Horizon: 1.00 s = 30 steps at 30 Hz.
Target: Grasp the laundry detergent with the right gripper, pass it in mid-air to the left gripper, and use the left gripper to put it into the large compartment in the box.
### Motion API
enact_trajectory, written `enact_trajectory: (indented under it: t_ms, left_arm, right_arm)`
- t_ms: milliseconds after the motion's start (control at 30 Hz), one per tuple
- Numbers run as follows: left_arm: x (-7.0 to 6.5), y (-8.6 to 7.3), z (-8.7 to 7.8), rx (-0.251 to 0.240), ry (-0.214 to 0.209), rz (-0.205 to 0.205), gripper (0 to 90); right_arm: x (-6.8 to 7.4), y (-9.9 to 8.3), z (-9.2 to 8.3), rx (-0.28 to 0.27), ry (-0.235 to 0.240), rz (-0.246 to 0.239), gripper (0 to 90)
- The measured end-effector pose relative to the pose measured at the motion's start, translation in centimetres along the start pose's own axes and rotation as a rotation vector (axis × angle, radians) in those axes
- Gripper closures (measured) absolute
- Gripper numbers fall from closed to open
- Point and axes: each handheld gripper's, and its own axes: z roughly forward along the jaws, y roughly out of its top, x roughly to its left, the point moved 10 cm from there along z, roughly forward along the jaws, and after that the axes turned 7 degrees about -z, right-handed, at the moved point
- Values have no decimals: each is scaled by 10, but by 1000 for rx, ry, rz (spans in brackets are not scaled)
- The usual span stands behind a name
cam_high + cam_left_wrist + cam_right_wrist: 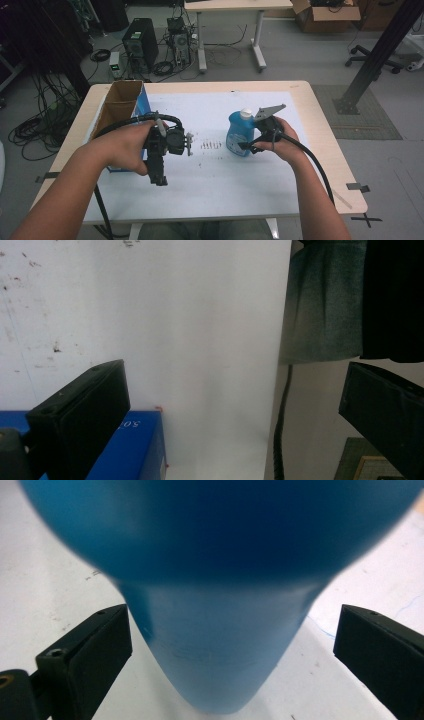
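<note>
Right hand-held gripper gapes around the blue plastic detergent bottle; smooth, likely slippery, best pinched at its waist.

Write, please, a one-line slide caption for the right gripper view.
Open right tongs straddle the blue bottle, jaws apart from its sides, above the white table cover.

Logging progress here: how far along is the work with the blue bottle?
Done: the right gripper has its open jaws on either side of the blue bottle. In hand: closing on it. Left: gripping and lifting it, since the bottle stands on the table. The left gripper holds nothing.
</note>
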Motion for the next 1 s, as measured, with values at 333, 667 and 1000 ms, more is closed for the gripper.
enact_trajectory:
  t_ms: [333,667,1000]
  left_arm:
    - [-1,3,0,-5,0,6,3]
    - [-1,5,-3,-3,8,10,3]
    - [-1,5,-4,-3,9,8,3]
  right_arm:
    - [0,0,3,-51,-25,9,22]
    - [-2,2,6,-112,-49,21,17]
    - [-3,4,11,-148,-71,39,15]
